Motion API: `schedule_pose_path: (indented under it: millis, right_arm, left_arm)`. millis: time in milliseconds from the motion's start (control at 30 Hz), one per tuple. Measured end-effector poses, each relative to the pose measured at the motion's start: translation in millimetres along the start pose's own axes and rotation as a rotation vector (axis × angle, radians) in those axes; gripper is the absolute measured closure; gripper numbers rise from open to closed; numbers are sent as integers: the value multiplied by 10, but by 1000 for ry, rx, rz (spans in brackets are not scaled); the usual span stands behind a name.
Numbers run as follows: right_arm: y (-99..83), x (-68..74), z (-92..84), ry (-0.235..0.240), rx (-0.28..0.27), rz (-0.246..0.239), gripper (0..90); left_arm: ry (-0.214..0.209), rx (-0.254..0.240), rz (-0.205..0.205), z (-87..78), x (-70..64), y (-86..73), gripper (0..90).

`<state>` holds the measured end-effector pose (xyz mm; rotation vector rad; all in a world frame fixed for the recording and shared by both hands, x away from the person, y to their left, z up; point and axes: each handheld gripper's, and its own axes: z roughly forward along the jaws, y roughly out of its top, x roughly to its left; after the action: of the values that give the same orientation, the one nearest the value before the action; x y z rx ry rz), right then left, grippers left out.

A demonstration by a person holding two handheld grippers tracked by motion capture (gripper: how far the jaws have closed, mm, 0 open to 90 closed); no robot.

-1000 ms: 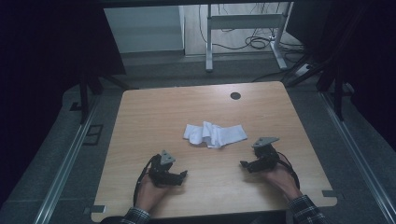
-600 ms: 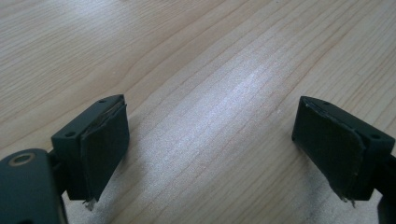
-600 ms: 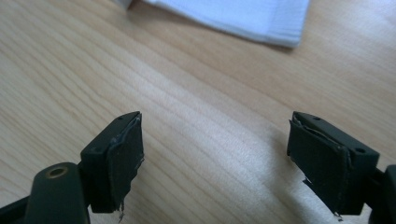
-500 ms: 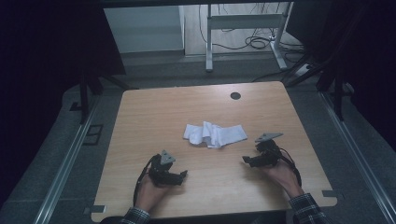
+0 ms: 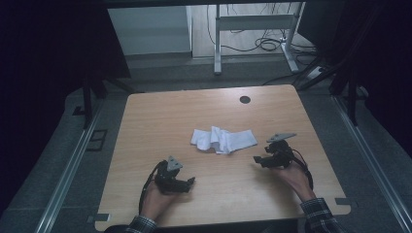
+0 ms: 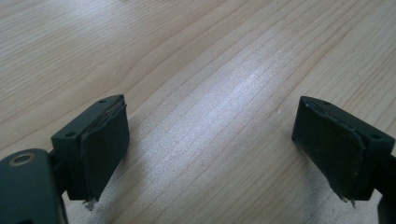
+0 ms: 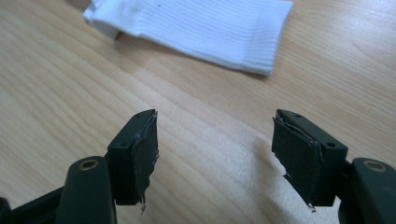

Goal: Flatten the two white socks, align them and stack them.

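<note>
So this looks like the approach stage, nothing has been grabbed. The sock [image 5: 223,140] is lying crumpled in the middle of the desk [image 5: 160,121], white, ribbed, with the left part bunched up into folds and the cuff end stretched out flat toward the right.

The right tongs [image 5: 256,159] sit near the cuff end, just off its corner but not touching. In the right gripper view the jaws are spread wide with bare wood between them, and the cuff of the sock [image 7: 224,32] is lying straight ahead of them, a little way off. So they're lined up on it pretty nicely, holding nothing.

The left tongs [image 5: 190,181] are lower on the desk, near the person's edge, well apart from the sock. Left gripper view shows them wide open too, with nothing but wood grain between the jaws [image 6: 210,135]. Empty as well.

My guess is the next move belongs to the right hand: slide forward and drop low so one jaw gets under or over the cuff edge, then close on it. The fabric is thin and flat against the wood there, so the tongs probably need to come in at a shallow angle or they'll just push it along. The left side would need to travel up toward the bunched end if it's going to help straighten things out.
</note>
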<state>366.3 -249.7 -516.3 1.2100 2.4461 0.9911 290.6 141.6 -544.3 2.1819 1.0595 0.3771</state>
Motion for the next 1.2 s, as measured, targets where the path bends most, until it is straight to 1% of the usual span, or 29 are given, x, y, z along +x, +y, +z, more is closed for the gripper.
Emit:
schedule_pose_path:
  millis: [33, 100, 200, 233, 333, 367, 467, 500, 567, 633, 667, 700, 733, 767, 800, 833, 867, 900, 1033, 1067, 1100, 1133, 1200]
  right_arm:
    - [18, -27, 9, 7, -4, 12, 339]
    - [26, -37, 12, 6, -5, 14, 342]
    - [63, -73, 17, -4, -1, 16, 353]
    - [106, -103, 21, -14, 0, 21, 368]
    - [191, -159, 24, -17, 0, 32, 416]
    - [191, -159, 24, -17, 0, 32, 416]
    - [280, -219, 28, -15, 5, 50, 479]
    - [337, -265, 43, -9, 15, 68, 504]
    - [387, -296, 63, -3, 19, 82, 552]
    - [436, -302, 87, -12, 20, 78, 594]
    - [460, -305, 105, -14, 20, 67, 605]
    - [460, -305, 105, -14, 20, 67, 605]
    - [486, -298, 122, -16, 22, 66, 627]
    - [536, -295, 160, -12, 28, 61, 658]
    - [536, -295, 160, -12, 28, 61, 658]
    - [579, -285, 206, -12, 41, 58, 678]
    - [579, -285, 206, -12, 41, 58, 678]
    - [617, -267, 256, -18, 51, 53, 676]
    - [663, -266, 362, -44, 59, 49, 595]
    - [667, -266, 390, -59, 67, 47, 571]
    - [667, -266, 390, -59, 67, 47, 571]
    - [660, -278, 449, -70, 78, 49, 551]
    - [637, -289, 506, -77, 93, 52, 547]
  left_arm:
    - [0, 0, 0, 0, 0, 0, 111]
    - [1, 0, -1, 1, -1, 0, 111]
    - [2, 0, -1, 2, -1, 2, 111]
    - [3, 0, -1, 2, -2, 2, 111]
    - [4, 0, -2, 2, -3, 3, 111]
    - [4, 0, -2, 2, -3, 3, 111]
    - [4, 1, -2, 2, -2, 3, 111]
    - [3, 1, -2, 2, -2, 3, 111]
    - [4, 1, -2, 2, -3, 3, 111]
    - [3, 0, -2, 3, -3, 3, 111]
    - [3, 0, -2, 3, -3, 3, 111]
    - [3, 0, -2, 3, -2, 3, 111]
    - [4, 0, -2, 3, -2, 3, 111]
    - [4, 0, -2, 3, -3, 4, 111]
    - [4, 0, -3, 4, -3, 4, 111]
    - [4, 0, -4, 5, -4, 5, 111]
    - [4, 0, -4, 5, -4, 5, 111]
    - [4, 0, -3, 5, -4, 5, 111]
    - [5, 0, -4, 6, -4, 5, 111]
    - [5, 0, -4, 5, -4, 6, 111]
    - [5, 0, -4, 5, -4, 6, 111]
    - [5, -1, -5, 6, -5, 5, 111]
    - [5, -1, -5, 6, -5, 6, 111]
